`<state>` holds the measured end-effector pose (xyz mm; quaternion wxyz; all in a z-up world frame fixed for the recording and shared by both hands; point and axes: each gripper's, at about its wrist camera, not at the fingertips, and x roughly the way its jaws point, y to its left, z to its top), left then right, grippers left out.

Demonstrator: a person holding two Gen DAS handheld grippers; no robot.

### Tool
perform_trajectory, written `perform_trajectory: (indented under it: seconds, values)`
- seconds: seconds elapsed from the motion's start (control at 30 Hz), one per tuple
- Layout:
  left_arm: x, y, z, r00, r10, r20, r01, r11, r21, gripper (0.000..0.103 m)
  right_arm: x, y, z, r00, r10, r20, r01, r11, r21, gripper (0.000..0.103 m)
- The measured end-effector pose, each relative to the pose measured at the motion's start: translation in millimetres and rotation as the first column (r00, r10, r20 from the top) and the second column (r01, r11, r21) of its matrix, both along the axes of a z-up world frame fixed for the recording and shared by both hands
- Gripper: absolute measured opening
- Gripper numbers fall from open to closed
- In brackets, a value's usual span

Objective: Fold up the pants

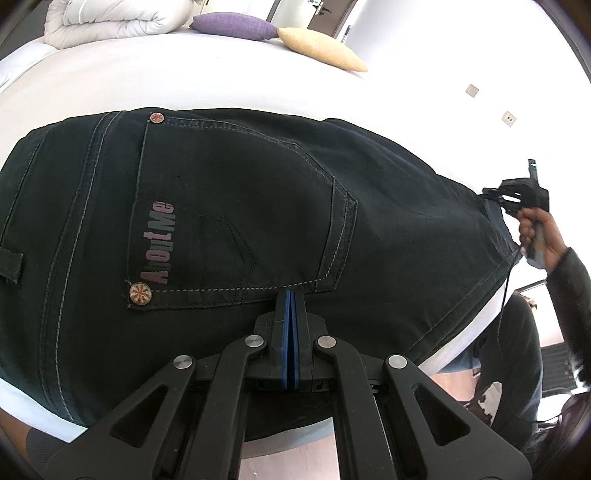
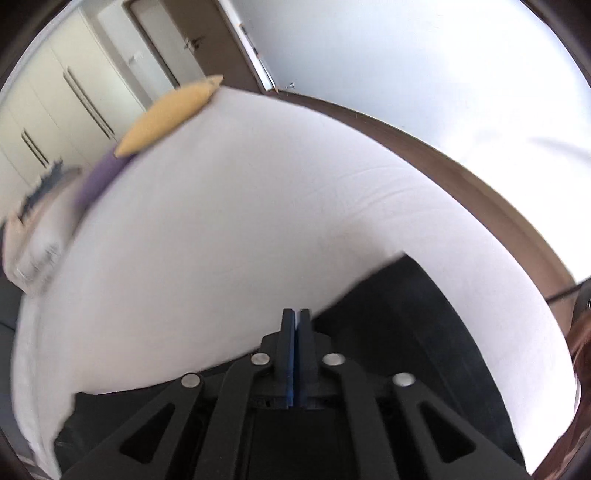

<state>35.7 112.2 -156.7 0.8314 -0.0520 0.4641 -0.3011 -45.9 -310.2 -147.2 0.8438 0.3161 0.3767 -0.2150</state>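
One pants (image 1: 258,206), two cushions – purple (image 1: 234,25), yellow (image 1: 321,48)

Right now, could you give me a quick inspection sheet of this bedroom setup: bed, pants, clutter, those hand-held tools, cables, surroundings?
Surface: white-sheeted bed, mostly bare beyond the pants.
Job's things: dark denim pants spread flat on the bed, back pocket with pink lettering up.
Clutter: purple cushion, yellow cushion and folded white duvet at the far end.
Grippers: left gripper has its fingers shut at the pocket's edge; whether cloth is pinched cannot be told. Right gripper has its fingers nearly together at the edge of the pants.
Cables: thin dark cable hanging below the right hand.
Surroundings: white wardrobe doors, a door, white walls.
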Motion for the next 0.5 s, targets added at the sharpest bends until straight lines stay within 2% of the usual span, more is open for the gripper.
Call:
perform_trajectory:
  seconds: [0.07, 0.1, 0.17, 0.23, 0.3, 0.33, 0.37, 0.43, 0.5]
  values:
    - [0.2, 1.6, -0.2, 1.0, 0.003, -0.002, -0.003, 1.0, -0.006, 0.0, -14.5, 35.6, 5.8, 0.99, 0.125, 0.07, -0.13, 0.989, 0.066, 0.01]
    - [-0.5, 1.6, -0.5, 1.0, 0.003, -0.001, -0.003, 1.0, -0.005, 0.0, -18.3, 55.7, 4.3, 0.976, 0.197, 0.095, -0.207, 0.972, 0.107, 0.012]
    - [-1.6, 1.4, 0.4, 1.0, 0.004, 0.004, -0.004, 1.0, 0.0, 0.0, -24.6, 101.1, -6.2, 0.927, 0.346, 0.143, -0.369, 0.91, 0.187, 0.02]
    - [-3.4, 0.2, 1.4, 1.0, 0.003, 0.007, -0.004, 1.0, 0.007, 0.0, -27.7, 124.0, -26.7, 0.902, 0.406, 0.144, -0.431, 0.863, 0.265, 0.027]
    - [-5.5, -1.8, 2.7, 1.0, 0.001, 0.009, -0.002, 1.0, 0.015, 0.0, -32.6, 124.8, -52.0, 0.919, 0.386, 0.082, -0.392, 0.865, 0.313, 0.023]
    - [-6.9, -1.8, 3.7, 1.0, -0.001, 0.009, 0.001, 1.0, 0.019, 0.0, -40.7, 115.6, -60.7, 0.931, 0.355, 0.085, -0.362, 0.871, 0.331, 0.004]
    - [-8.3, -2.0, 5.3, 1.0, -0.003, 0.009, 0.003, 1.0, 0.023, 0.0, -45.6, 108.7, -63.8, 0.94, 0.332, 0.079, -0.338, 0.877, 0.341, 0.0]
    - [-10.8, -2.8, 7.6, 1.0, -0.007, 0.012, 0.007, 0.999, 0.033, 0.0, -60.9, 92.1, -61.2, 0.959, 0.276, 0.068, -0.283, 0.901, 0.33, 0.0]
    - [-12.6, -3.4, 8.7, 1.0, -0.008, 0.014, 0.007, 0.999, 0.04, 0.0, -75.2, 83.2, -47.8, 0.973, 0.229, 0.01, -0.225, 0.945, 0.238, 0.0]
